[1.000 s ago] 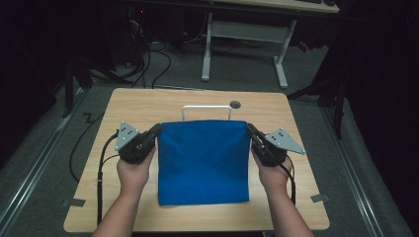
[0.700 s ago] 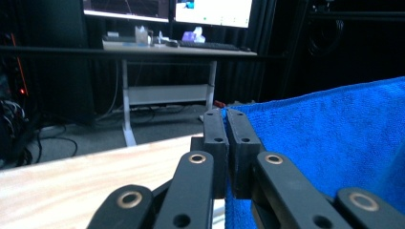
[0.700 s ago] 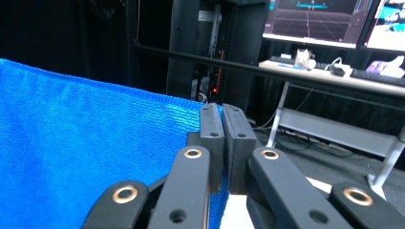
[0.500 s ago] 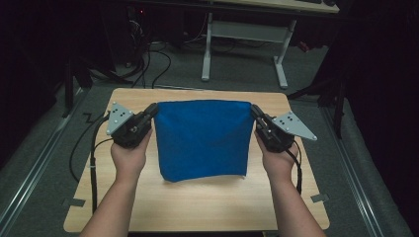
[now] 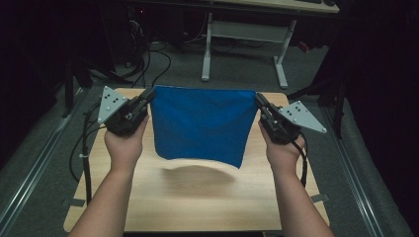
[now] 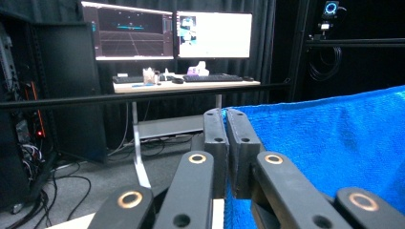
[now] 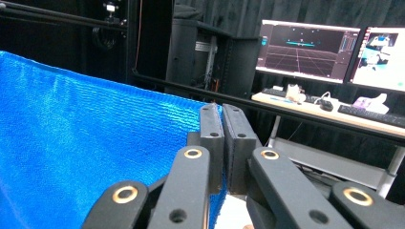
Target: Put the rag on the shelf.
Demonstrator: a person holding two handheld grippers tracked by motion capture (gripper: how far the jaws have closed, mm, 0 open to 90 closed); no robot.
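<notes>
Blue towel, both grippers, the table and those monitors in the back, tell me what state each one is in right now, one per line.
Blue towel: lifted off the table, hanging spread between the grippers by its top corners.
Left gripper: shut on the towel's left top corner.
Right gripper: shut on the towel's right top corner.
Table: bare wood under the towel, with the towel's shadow on it.
Monitors: switched on, screens lit.

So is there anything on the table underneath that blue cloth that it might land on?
Nothing visible. The blue cloth hangs from both grippers, left gripper and right gripper, above bare table; only its shadow lies below.
</notes>
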